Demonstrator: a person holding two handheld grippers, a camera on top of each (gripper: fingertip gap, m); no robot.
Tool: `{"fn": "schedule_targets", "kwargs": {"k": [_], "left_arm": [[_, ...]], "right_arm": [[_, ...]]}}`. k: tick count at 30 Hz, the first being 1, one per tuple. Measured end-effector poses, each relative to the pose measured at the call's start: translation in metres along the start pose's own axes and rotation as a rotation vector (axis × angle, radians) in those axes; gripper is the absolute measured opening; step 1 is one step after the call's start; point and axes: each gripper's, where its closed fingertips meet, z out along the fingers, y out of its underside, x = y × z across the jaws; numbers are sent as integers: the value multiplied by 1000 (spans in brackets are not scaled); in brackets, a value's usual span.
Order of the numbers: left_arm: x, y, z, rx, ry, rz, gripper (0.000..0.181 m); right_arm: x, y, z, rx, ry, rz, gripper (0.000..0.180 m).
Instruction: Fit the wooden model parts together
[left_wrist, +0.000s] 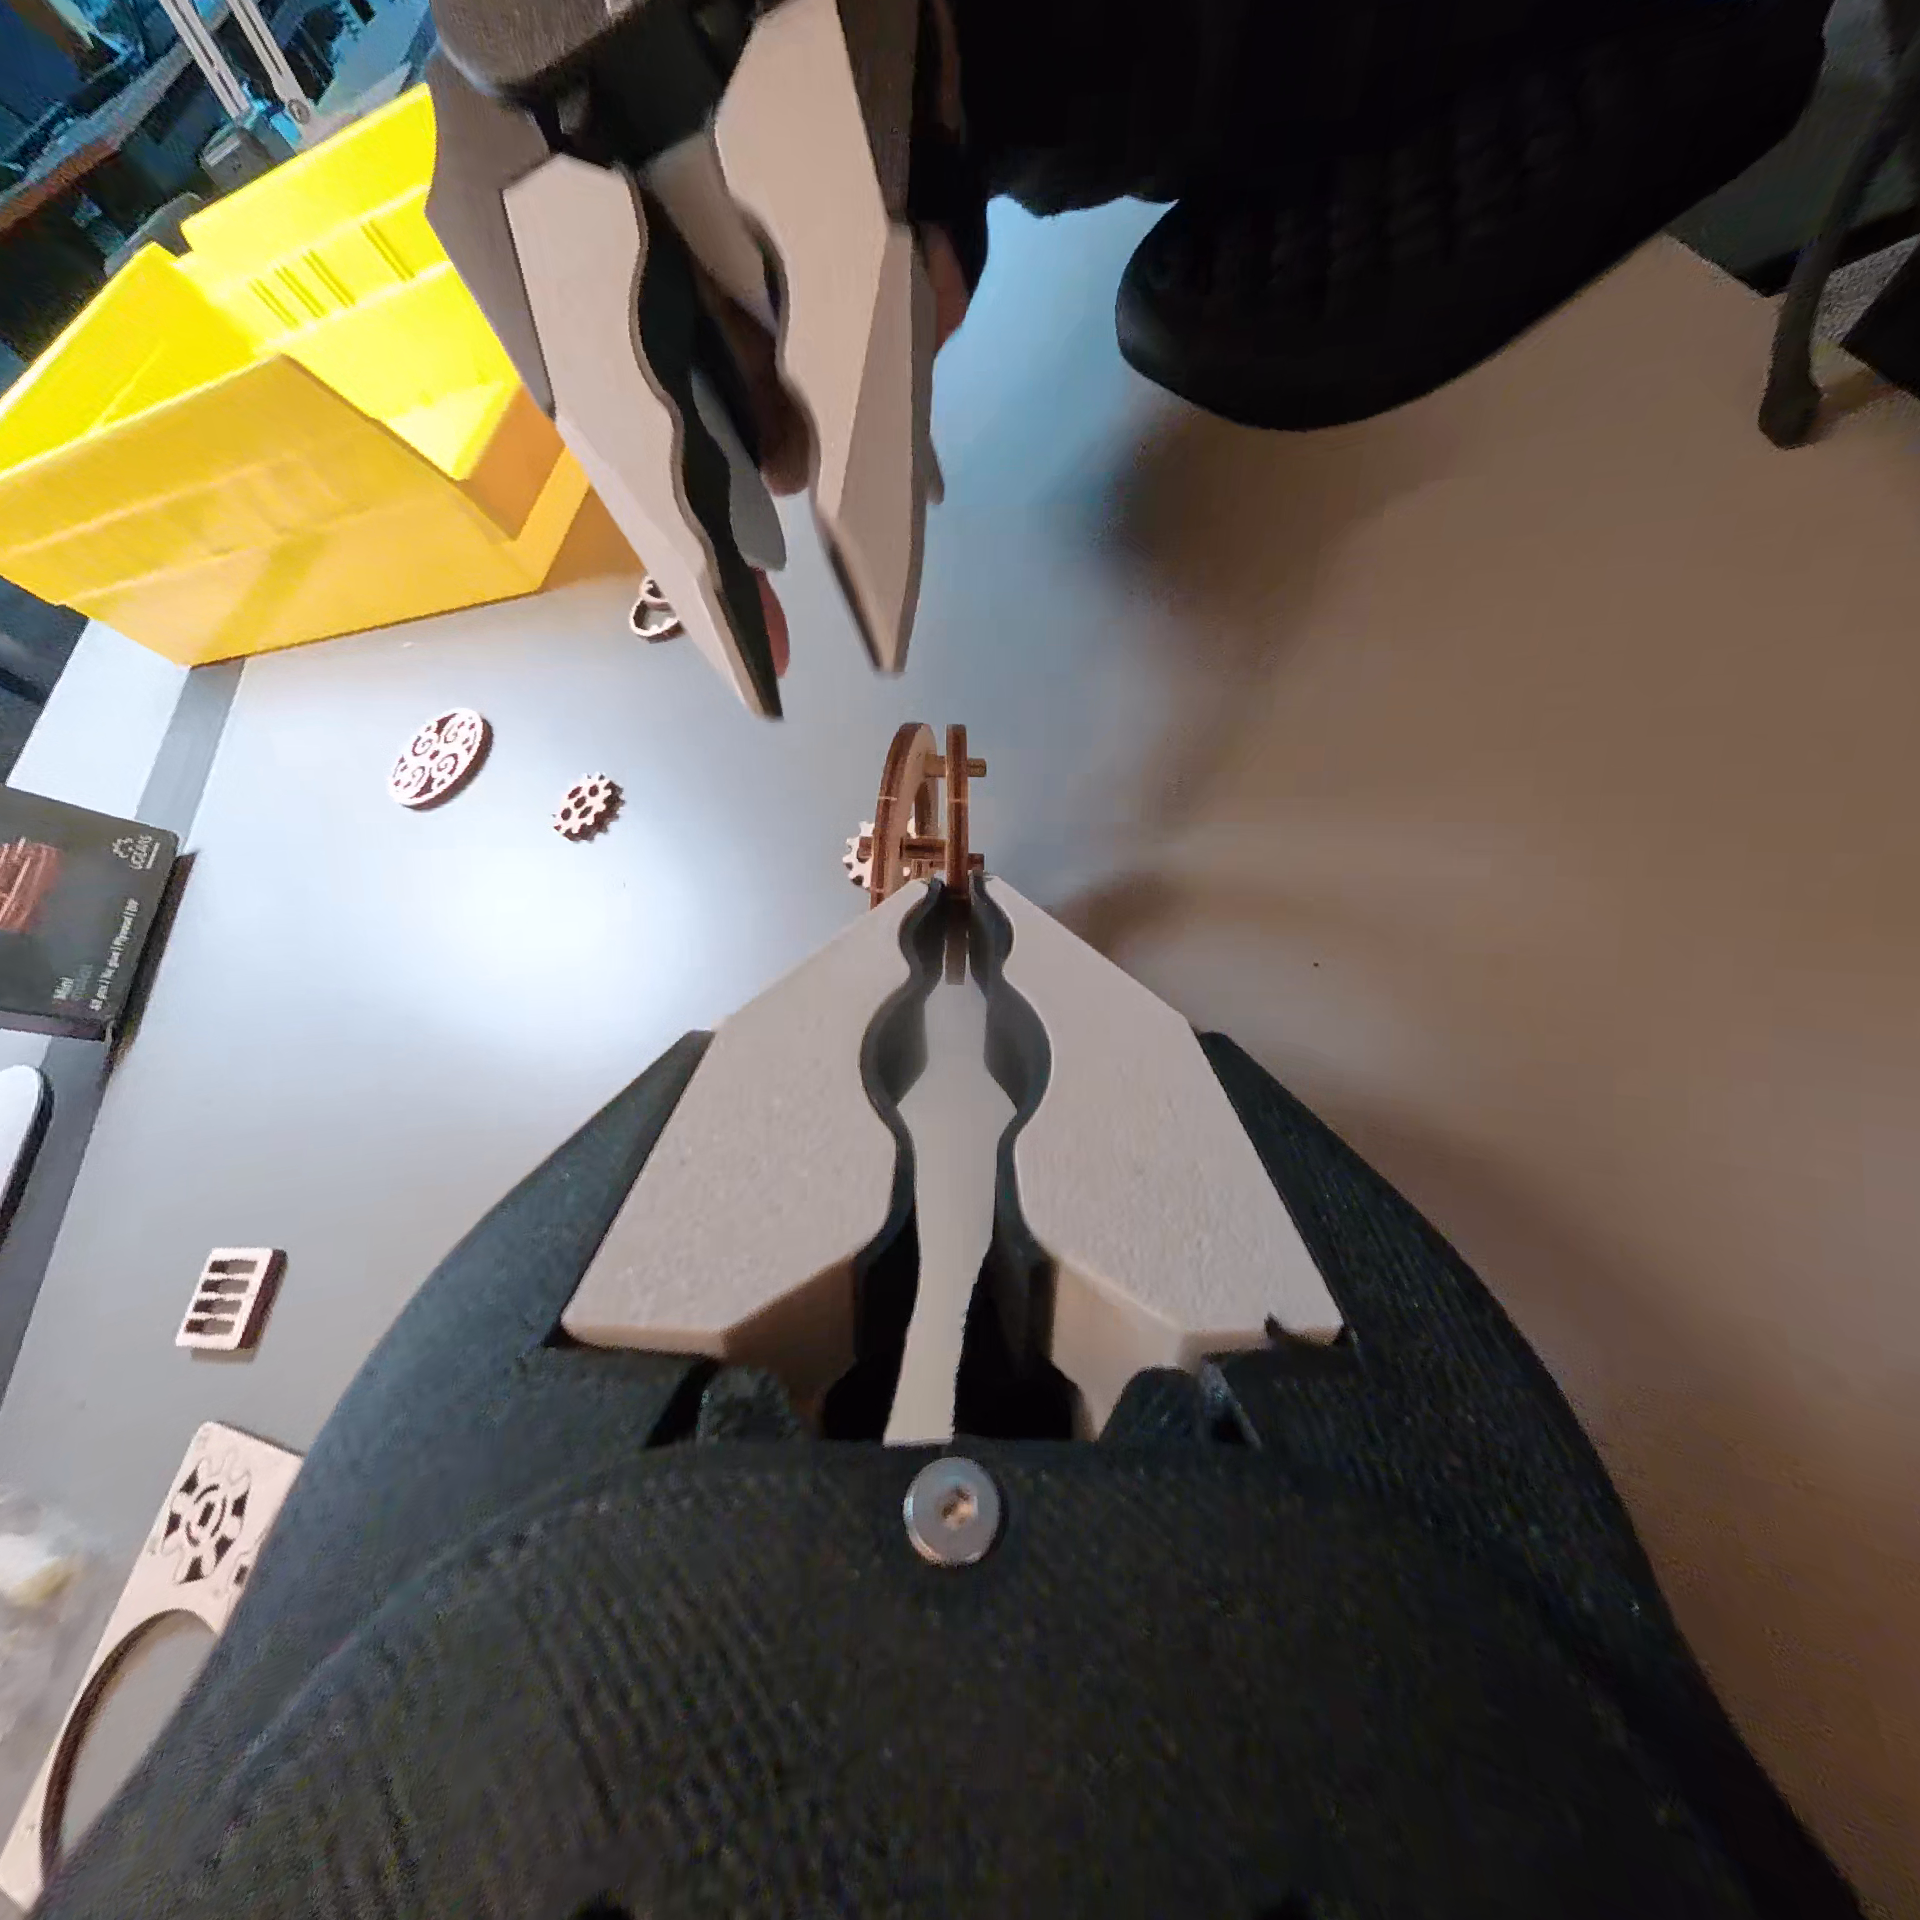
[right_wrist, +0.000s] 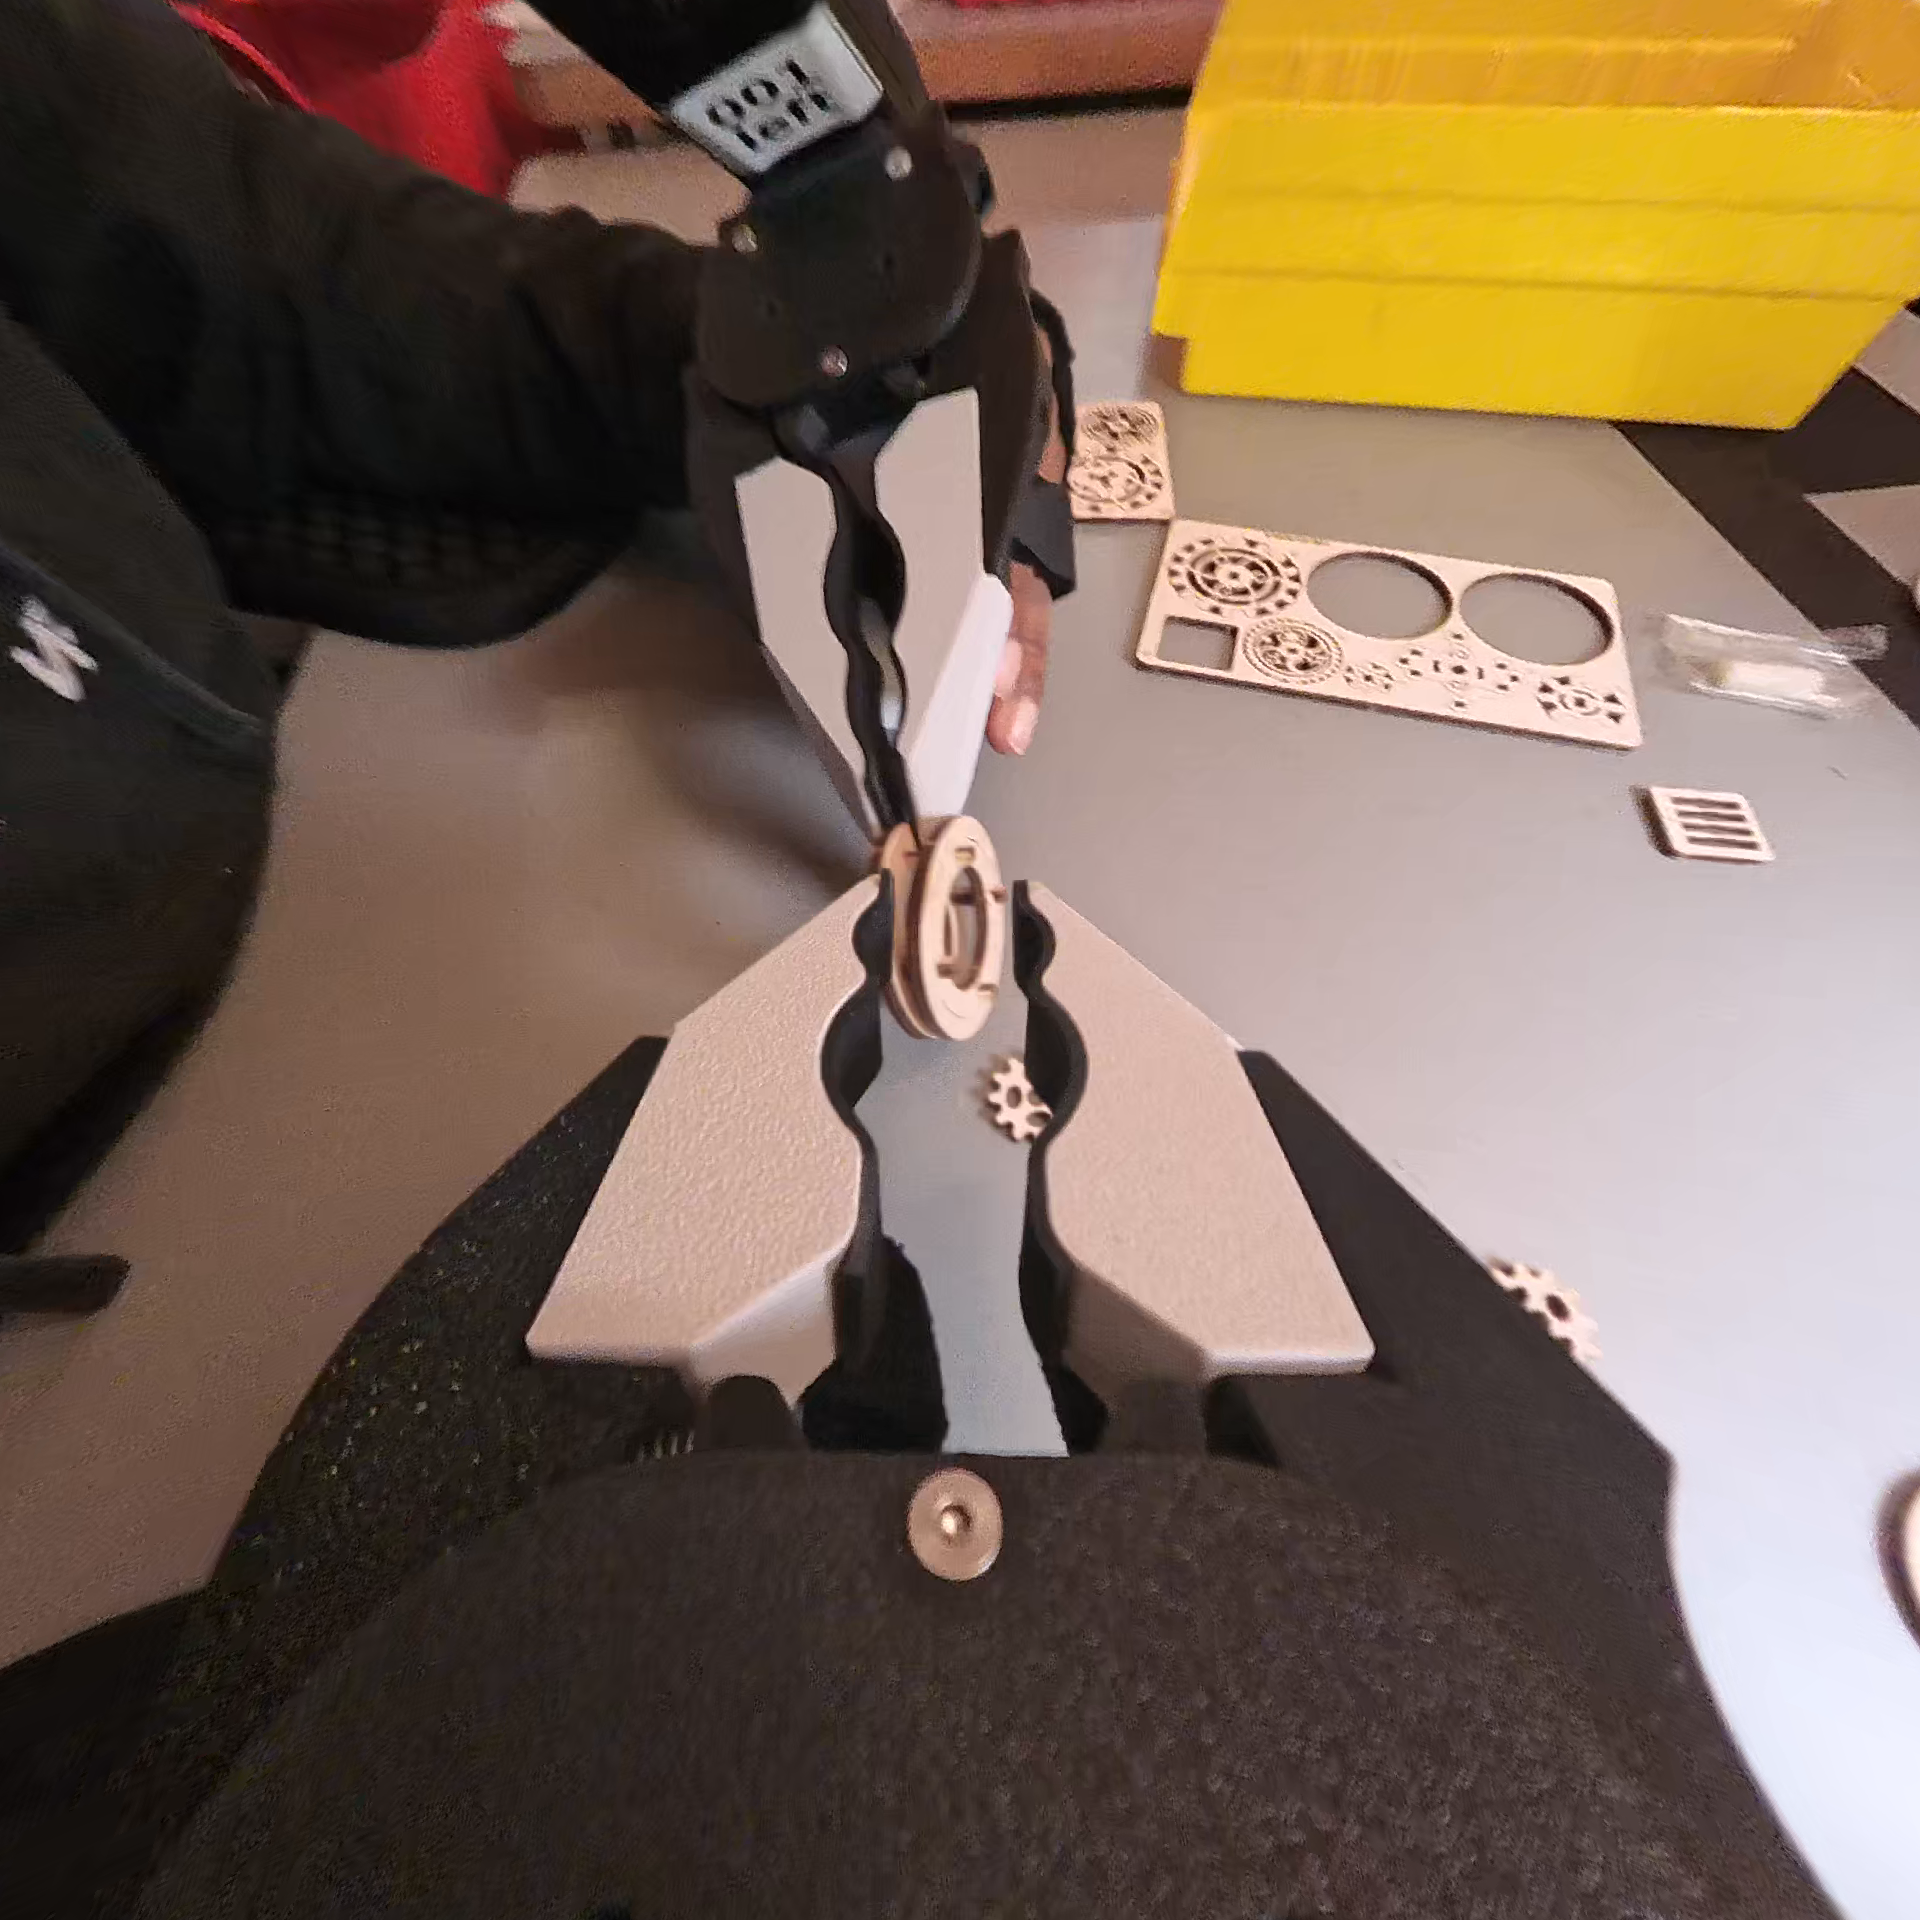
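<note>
While the left gripper (left_wrist: 958, 894) clamps the edge of a wooden ring assembly (left_wrist: 925, 821) and holds it upright above a grey table (left_wrist: 416, 1039), the right gripper (right_wrist: 951, 894) sits opposite with its jaws apart, the assembly (right_wrist: 940, 940) hanging between its fingertips without clear contact. Seen from the left wrist, the right gripper (left_wrist: 831, 681) points down toward the assembly from just above it. One small wooden gear (right_wrist: 1016, 1112) lies on the table under the open jaws, another gear (left_wrist: 588, 806) and a patterned disc (left_wrist: 440, 757) lie farther off, near a slotted square piece (left_wrist: 230, 1299). A punched-out wooden parts sheet (right_wrist: 1387, 634) lies flat near a yellow bin (right_wrist: 1538, 208) at the table's far side.
</note>
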Motion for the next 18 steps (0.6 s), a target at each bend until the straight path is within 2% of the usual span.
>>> {"fn": "schedule_targets", "kwargs": {"k": [2,5,10,13,18], "left_arm": [[1,2,2,-9,-4,7,2],[-1,2,2,-5,-18,16,2],[-1,5,3,-3,-19,10,1],[-3,6,1,26,-6,-40,2],[-12,13,-3,-9,-38,-111,8]], "right_arm": [[2,12,7,-60,26,-45,12],[-3,15,13,-61,-27,-24,12],[3,22,12,-85,-4,-28,10],[0,24,15,-75,-10,-41,1],[0,19,20,-92,32,-65,0]]}}
